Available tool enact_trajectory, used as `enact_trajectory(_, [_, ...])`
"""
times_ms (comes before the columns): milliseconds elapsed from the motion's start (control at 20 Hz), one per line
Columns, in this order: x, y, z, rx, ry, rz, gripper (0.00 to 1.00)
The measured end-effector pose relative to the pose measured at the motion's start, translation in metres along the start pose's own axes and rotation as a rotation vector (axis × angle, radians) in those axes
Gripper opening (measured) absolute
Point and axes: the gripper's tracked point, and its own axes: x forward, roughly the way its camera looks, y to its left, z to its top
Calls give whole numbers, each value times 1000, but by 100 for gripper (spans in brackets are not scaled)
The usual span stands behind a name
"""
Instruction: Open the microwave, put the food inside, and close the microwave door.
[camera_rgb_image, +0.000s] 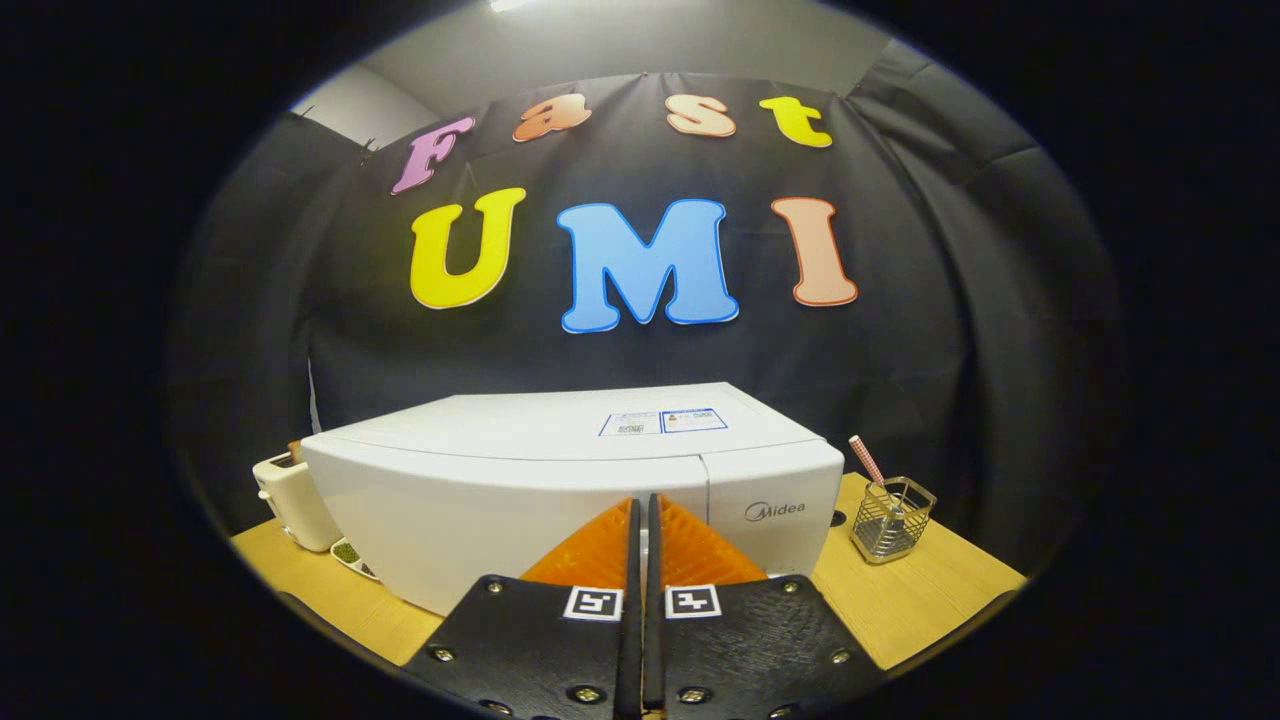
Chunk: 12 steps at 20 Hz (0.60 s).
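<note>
The tool (641, 520) has its two fingers pressed together with nothing between them. Just ahead of the tips sits the white microwave (560, 480) with its door closed. It stands on a light wooden worktop (930, 590). To the tool's right, beside the microwave, is a small wire basket (892, 520) with a striped stick (866, 461) poking out. To the left, partly behind the microwave, is a cream toaster (285, 500), and a little dish with something green (350, 553) sits in front of it. Beyond all this hangs a black cloth wall (950, 300). Above the cloth is a grey ceiling (600, 40).
</note>
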Motion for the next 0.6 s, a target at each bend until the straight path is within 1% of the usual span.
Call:
enact_trajectory(100, [-13, -3, 8, 36, -2, 10, 2])
enact_trajectory(200, [-35, 1, 29, 62, -41, 50, 3])
enact_trajectory(250, [-47, 6, 40, 61, -49, 78, 12])
enact_trajectory(300, [-59, 6, 49, 52, -51, 89, 32])
enact_trajectory(400, [-89, 0, 76, 1, -80, 94, 81])
enact_trajectory(450, [-100, -2, 90, -16, -102, 99, 94])
enact_trajectory(500, [-113, -2, 106, -24, -119, 105, 98])
enact_trajectory(600, [-136, -5, 136, -27, -149, 108, 98])
